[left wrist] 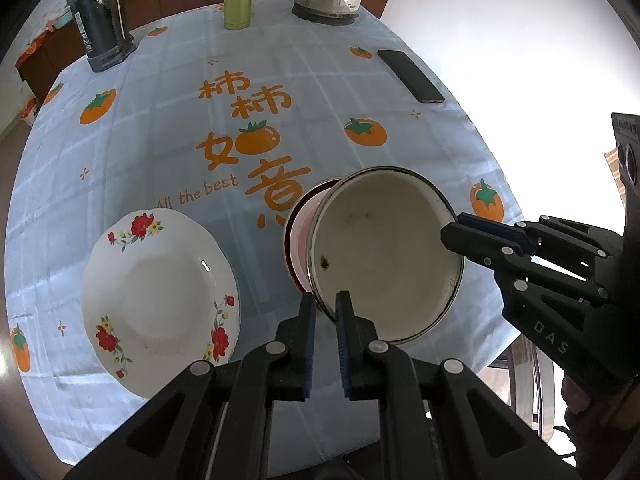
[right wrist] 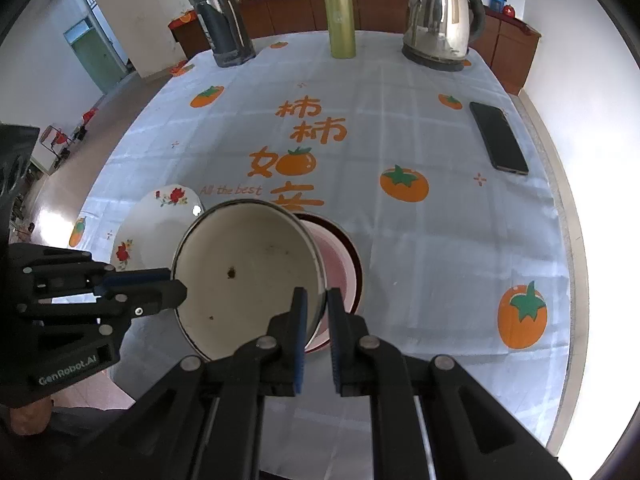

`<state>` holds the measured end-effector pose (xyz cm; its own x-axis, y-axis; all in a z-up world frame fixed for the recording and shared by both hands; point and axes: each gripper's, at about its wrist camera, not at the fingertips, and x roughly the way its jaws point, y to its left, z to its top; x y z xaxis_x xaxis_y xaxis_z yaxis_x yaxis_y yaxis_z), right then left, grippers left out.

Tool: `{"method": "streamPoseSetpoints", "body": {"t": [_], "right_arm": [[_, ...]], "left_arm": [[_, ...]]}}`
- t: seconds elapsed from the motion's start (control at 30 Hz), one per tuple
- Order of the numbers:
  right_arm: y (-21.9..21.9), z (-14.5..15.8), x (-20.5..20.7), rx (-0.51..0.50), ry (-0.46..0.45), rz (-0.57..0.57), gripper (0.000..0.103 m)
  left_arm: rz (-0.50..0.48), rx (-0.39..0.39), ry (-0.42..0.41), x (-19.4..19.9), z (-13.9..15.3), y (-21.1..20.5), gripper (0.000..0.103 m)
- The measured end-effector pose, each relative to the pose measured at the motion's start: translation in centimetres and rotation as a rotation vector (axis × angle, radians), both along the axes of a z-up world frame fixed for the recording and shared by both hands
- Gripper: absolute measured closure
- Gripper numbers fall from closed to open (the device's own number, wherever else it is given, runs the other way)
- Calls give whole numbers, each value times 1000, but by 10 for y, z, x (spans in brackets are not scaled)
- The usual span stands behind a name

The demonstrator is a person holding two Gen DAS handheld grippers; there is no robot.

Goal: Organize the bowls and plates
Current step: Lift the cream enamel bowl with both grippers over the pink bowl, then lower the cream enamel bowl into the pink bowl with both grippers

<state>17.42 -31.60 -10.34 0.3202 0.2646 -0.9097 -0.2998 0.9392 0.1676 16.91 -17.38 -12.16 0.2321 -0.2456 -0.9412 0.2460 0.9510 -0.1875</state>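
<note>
Cream enamel bowl (left wrist: 384, 256) with a dark rim, tilted and raised over a pink bowl (right wrist: 340, 268) nested in a dark red one – both near the table's front edge. Pinched at its rim by the left gripper (left wrist: 325, 302) on one side and the right gripper (right wrist: 316, 300) on the other, jaws narrow on the metal. Just left, a flowered white plate (left wrist: 160, 300) flat on the persimmon tablecloth (left wrist: 320, 100). Farther back – a phone (right wrist: 498, 138), a kettle (right wrist: 438, 16), a green flask (right wrist: 340, 20).

One plate (left wrist: 160, 300), two bowls (left wrist: 384, 256) (left wrist: 298, 236), one kettle (right wrist: 438, 16), two flasks (right wrist: 340, 20) (right wrist: 220, 20), one phone (right wrist: 498, 138) at two o'clock.
</note>
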Motion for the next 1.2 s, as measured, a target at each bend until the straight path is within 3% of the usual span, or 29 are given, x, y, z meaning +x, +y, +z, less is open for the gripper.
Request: {"method": "streamPoseSetpoints", "body": {"t": [1.2], "right_arm": [[-8, -28, 25, -36, 66, -2, 91]], "left_arm": [[-12, 22, 55, 23, -23, -13, 92]]}}
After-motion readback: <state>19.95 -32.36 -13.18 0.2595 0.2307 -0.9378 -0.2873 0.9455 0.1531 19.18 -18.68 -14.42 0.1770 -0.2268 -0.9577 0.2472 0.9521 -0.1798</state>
